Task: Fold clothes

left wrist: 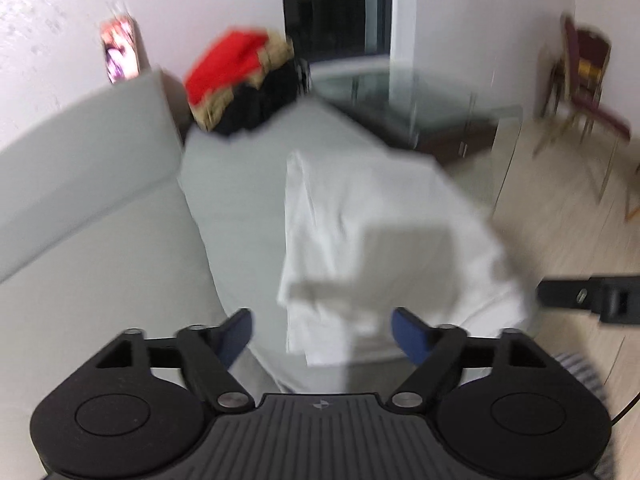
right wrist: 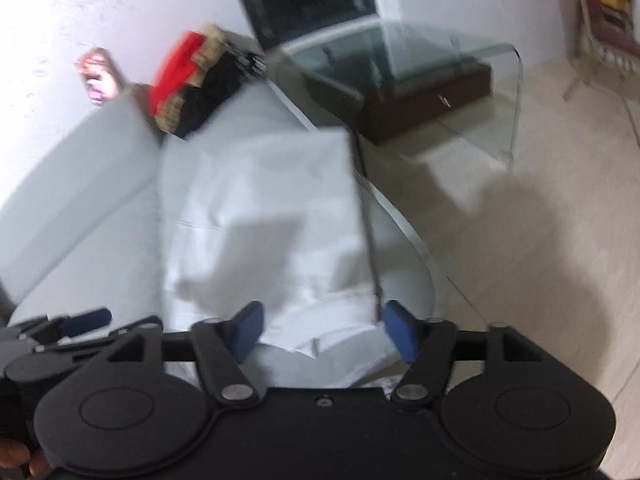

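Left gripper (left wrist: 322,334): jaws spread wide, holding nothing, above the near edge of a folded white garment (left wrist: 384,240) lying on a grey sofa (left wrist: 100,200); red, tan and black clothes pile (left wrist: 244,80) at the far end. Right gripper (right wrist: 322,330): jaws wide apart, empty, over the same white garment (right wrist: 272,224); glass coffee table (right wrist: 460,92) to the right.

1 white garment (left wrist: 384,240), 1 clothes pile (left wrist: 244,84) — 1 sofa (left wrist: 80,200), 1 glass table (right wrist: 460,80), 1 chair (left wrist: 588,76).
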A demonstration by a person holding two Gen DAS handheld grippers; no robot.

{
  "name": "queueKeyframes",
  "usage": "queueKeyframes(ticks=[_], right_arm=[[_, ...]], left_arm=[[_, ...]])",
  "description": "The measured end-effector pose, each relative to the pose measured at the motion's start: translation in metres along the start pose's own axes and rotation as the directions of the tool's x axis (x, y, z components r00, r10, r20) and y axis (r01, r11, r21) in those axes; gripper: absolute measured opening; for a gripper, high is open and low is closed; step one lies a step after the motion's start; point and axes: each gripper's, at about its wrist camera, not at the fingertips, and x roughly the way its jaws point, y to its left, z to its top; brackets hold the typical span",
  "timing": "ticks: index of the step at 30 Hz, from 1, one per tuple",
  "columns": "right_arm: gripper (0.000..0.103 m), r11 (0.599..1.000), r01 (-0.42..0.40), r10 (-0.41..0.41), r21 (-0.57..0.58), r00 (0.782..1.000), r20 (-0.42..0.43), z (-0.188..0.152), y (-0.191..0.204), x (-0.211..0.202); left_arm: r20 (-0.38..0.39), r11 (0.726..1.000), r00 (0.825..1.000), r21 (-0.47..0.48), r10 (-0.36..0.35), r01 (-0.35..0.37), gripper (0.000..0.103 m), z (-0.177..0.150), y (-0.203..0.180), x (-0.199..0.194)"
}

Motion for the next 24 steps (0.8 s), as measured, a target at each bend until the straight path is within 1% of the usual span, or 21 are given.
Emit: queueKeyframes(ticks=[1,4,6,7,11,12,14,16,19,21,24], right_arm=[[0.076,1.0,-0.011,0.011,-0.014,1.0,0.006,0.002,0.003,-0.009],[0.083,0.998,-0.039,0.039,-0.04,0.999,0.006,0.01,0.013,-0.035],[0.089,0.997,-0.046,0.045,-0.065,0.999,-0.013,0.019,0.02,-0.046],[0.091,0.996,-0.048,0.046,-0.081,0.999,-0.026,0.024,0.024,-0.053],[0.095,0.988,-0.046,0.037,-0.148,0.997,-0.063,0.043,0.036,-0.081],[0.098,0.987,-0.037,0.027,-0.159,0.998,-0.065,0.046,0.038,-0.085],[0.1,0.984,-0.012,0.001,-0.175,0.998,-0.063,0.051,0.04,-0.09],[0.101,0.983,0.01,-0.022,-0.183,0.998,-0.065,0.05,0.041,-0.089],[0.101,0.983,0.027,-0.043,-0.179,0.996,-0.082,0.046,0.04,-0.081],[0.101,0.984,0.047,-0.062,-0.174,0.995,-0.083,0.044,0.038,-0.076],[0.102,0.984,0.061,-0.076,-0.168,0.994,-0.084,0.044,0.034,-0.073]], left_arm=[[0.015,1.0,1.0,-0.008,-0.005,0.006,0.088,0.002,0.001,-0.011],[-0.008,1.0,1.0,-0.012,0.0,0.0,0.094,0.006,-0.003,-0.024],[-0.023,1.0,1.0,-0.015,0.004,-0.004,0.101,0.008,-0.006,-0.032],[-0.03,1.0,1.0,-0.016,0.005,-0.006,0.102,0.009,-0.008,-0.036],[-0.06,1.0,0.998,-0.021,0.012,-0.014,0.102,0.014,-0.014,-0.054],[-0.068,1.0,0.998,-0.022,0.014,-0.016,0.102,0.015,-0.015,-0.058],[-0.084,1.0,0.996,-0.021,0.021,-0.023,0.102,0.016,-0.018,-0.064],[-0.109,0.999,0.993,-0.011,0.041,-0.042,0.102,0.013,-0.022,-0.058],[-0.143,0.999,0.989,-0.031,0.029,-0.034,0.102,0.007,-0.024,-0.051],[-0.148,0.999,0.989,-0.043,0.01,-0.017,0.102,0.004,-0.025,-0.048],[-0.138,0.999,0.99,-0.034,0.008,-0.013,0.102,0.002,-0.029,-0.045]])
